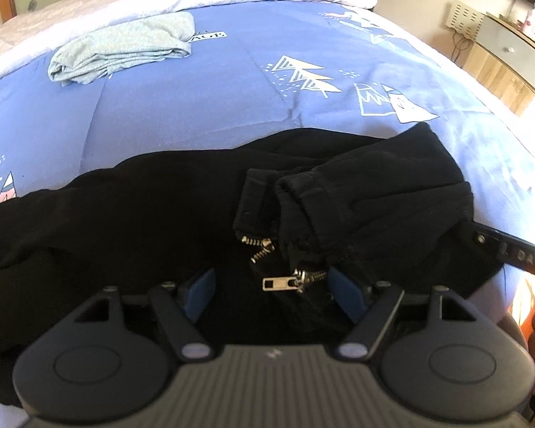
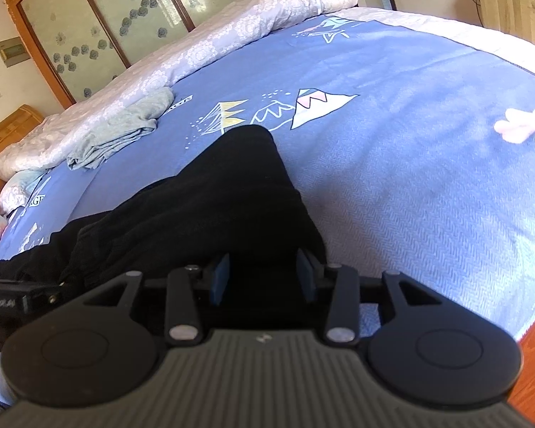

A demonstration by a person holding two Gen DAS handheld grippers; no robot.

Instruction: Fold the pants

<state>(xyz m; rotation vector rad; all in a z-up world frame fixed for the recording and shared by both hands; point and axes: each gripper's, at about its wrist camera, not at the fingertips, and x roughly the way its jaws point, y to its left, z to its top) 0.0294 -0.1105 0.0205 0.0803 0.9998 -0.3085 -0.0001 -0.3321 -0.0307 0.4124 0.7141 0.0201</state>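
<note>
Black pants [image 1: 160,214] bunched along near edge of bed [image 1: 232,82], zipper [image 1: 285,281] up. Left gripper [image 1: 271,292] over fly, jaws wide, released, pads clear of cloth. Right gripper [image 2: 264,278] at pants' right end, jaws half apart, fabric between; grip unclear. Grey cloth [image 1: 121,50] folded near far-left corner, well apart.

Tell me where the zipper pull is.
In the left wrist view, the zipper pull lies on the black pants, between the left gripper's blue pads.
</note>
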